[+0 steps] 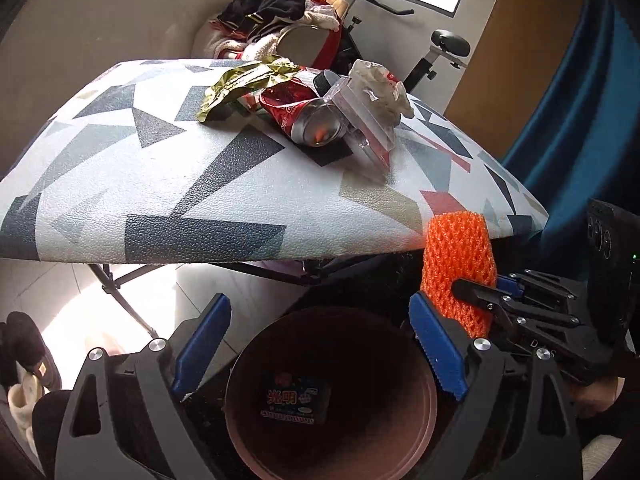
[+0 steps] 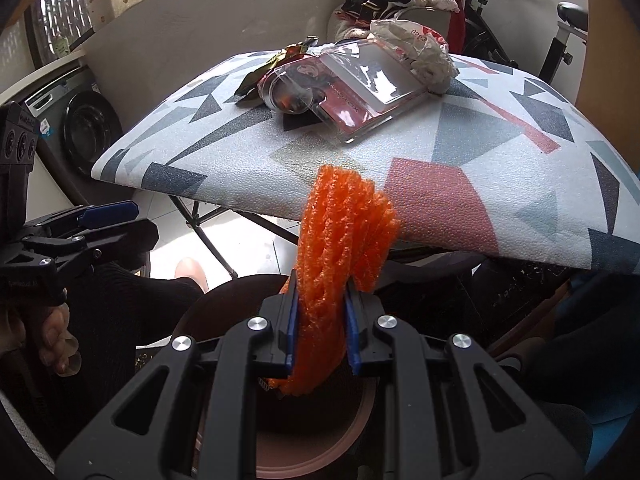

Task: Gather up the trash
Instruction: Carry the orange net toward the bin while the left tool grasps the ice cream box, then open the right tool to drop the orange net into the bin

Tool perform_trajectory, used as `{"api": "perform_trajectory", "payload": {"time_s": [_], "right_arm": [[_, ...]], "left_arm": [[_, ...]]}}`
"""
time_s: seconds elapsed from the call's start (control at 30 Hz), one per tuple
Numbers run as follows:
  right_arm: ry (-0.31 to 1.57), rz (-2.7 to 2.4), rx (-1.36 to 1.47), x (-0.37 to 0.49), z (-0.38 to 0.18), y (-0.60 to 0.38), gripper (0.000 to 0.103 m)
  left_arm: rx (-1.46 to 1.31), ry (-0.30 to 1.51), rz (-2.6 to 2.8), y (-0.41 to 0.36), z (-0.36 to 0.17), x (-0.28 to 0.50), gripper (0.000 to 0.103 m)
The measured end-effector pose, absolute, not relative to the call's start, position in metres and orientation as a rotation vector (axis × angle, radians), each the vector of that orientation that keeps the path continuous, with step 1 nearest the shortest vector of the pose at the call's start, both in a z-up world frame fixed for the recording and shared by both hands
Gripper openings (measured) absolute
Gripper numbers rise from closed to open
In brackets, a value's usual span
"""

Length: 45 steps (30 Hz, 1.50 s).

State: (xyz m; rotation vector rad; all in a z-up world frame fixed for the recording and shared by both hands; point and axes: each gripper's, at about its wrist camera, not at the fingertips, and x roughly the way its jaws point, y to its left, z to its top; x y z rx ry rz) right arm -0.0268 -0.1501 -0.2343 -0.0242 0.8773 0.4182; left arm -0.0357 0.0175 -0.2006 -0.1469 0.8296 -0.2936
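Note:
My right gripper is shut on an orange foam net and holds it above the brown bin. The net also shows in the left wrist view, with the right gripper beside it. My left gripper is open and empty over the bin, which holds a blue carton. On the patterned table lie a crushed red can, a gold wrapper, a clear plastic package and crumpled white paper.
The bin stands on the floor below the table's front edge. The table's folding legs are at the left. A chair piled with clothes and an exercise bike stand behind the table. A blue curtain hangs at right.

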Motion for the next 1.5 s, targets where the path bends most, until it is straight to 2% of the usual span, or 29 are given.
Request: {"api": "perform_trajectory", "payload": {"time_s": [0.17,0.37,0.53,0.57,0.6,0.7,0.77,0.83,1.03,1.5], "right_arm": [[0.996,0.492,-0.087,-0.024,-0.259,-0.128,0.024],[1.144,0.5,-0.114,-0.015,-0.286,-0.118,0.025],[1.161,0.491,-0.081,-0.014,-0.29,-0.123,0.034],[1.159,0.494,-0.074,-0.014,-0.29,-0.124,0.037],[1.16,0.501,-0.067,-0.014,-0.29,-0.125,0.044],[1.148,0.497,-0.069,-0.014,-0.286,-0.125,0.081],[1.13,0.499,-0.072,-0.015,-0.282,-0.124,0.084],[1.112,0.488,-0.082,-0.016,-0.279,-0.125,0.091],[1.061,0.468,-0.078,-0.016,-0.267,-0.13,0.097],[0.865,0.39,-0.042,0.011,-0.219,-0.169,0.097]], "left_arm": [[-0.13,0.745,-0.248,0.021,-0.187,-0.044,0.092],[-0.136,0.749,-0.233,0.025,-0.187,-0.043,0.092],[-0.149,0.758,-0.218,0.029,-0.19,-0.041,0.092],[-0.15,0.76,-0.216,0.029,-0.19,-0.04,0.092],[-0.15,0.761,-0.214,0.03,-0.191,-0.041,0.092],[-0.15,0.762,-0.211,0.03,-0.191,-0.041,0.092],[-0.15,0.763,-0.209,0.03,-0.191,-0.04,0.092],[-0.151,0.764,-0.206,0.031,-0.192,-0.04,0.092],[-0.154,0.769,-0.19,0.033,-0.193,-0.04,0.092],[-0.166,0.715,-0.143,0.05,-0.173,-0.02,0.092]]}}
